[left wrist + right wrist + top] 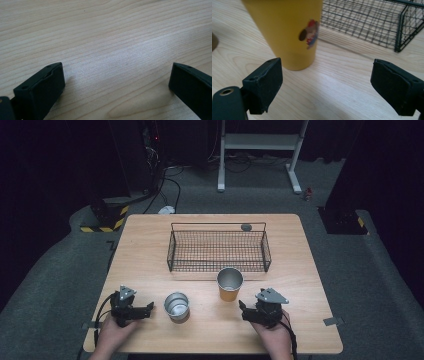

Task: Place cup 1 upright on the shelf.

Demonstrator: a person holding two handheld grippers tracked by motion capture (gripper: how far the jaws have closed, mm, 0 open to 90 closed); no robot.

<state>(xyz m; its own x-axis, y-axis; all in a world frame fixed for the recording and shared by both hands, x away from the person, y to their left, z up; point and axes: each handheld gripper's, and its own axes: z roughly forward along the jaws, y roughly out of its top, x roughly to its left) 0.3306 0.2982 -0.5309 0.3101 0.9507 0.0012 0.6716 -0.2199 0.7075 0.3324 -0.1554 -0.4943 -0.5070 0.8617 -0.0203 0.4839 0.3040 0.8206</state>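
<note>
Both grippers rest near the table [150, 245] front edge, jaws wide, holding nothing. Right gripper [325, 85] faces the yellow cup [287, 30]; left gripper [116, 85] faces bare wood.

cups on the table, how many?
2. The yellow cup stands just in front of the wire basket, near the right hand-held gripper. The brown cup stands left of it, beside the left hand-held gripper.
</note>
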